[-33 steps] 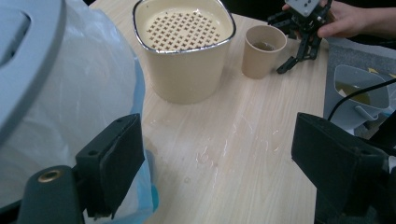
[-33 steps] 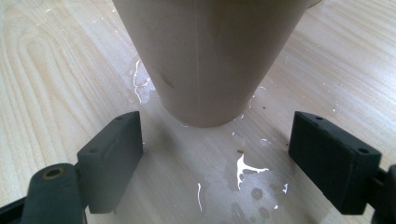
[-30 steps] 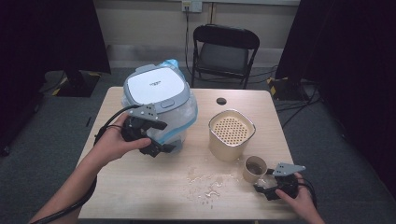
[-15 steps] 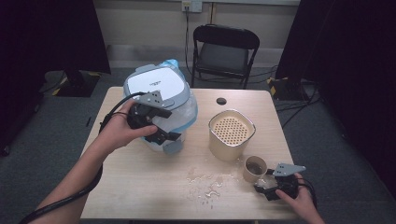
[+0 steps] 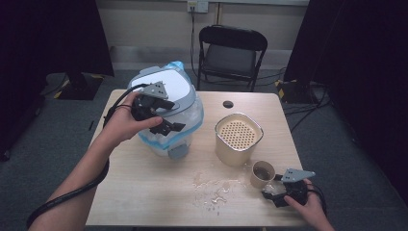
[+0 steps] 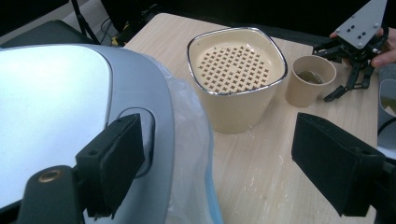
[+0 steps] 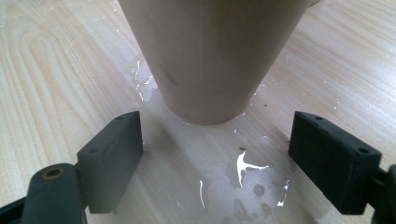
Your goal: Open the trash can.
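Hovering over the grey-lidded white appliance near the table's far left corner, the left gripper gapes wide, empty. Right gripper, jaws wide, flanks without touching the tan paper cup near the right edge, beside a beige perforated-top container.

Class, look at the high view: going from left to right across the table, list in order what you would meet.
Left tool over the lidded bin → spilled puddle → perforated beige container → paper cup → right tool.
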`<action>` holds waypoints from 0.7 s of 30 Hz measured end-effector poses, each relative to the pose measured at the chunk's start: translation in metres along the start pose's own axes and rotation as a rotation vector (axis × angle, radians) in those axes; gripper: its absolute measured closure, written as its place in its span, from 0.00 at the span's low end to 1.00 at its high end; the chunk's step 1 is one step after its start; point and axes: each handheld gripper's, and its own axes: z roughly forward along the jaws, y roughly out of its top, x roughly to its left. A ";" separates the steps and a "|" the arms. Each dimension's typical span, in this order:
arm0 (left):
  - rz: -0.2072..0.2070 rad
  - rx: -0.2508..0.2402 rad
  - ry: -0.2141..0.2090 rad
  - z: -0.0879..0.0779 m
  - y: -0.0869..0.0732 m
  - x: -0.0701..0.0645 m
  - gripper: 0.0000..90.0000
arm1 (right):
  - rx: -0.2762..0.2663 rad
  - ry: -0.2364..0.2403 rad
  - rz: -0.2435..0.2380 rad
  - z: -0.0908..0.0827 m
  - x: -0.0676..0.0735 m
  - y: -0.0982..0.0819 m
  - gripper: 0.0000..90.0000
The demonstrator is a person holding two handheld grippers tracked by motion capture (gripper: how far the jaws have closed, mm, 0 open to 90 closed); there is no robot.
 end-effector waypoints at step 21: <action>0.024 -0.019 0.013 0.014 0.004 -0.001 0.20 | 0.002 0.001 -0.002 -0.001 0.001 -0.001 0.19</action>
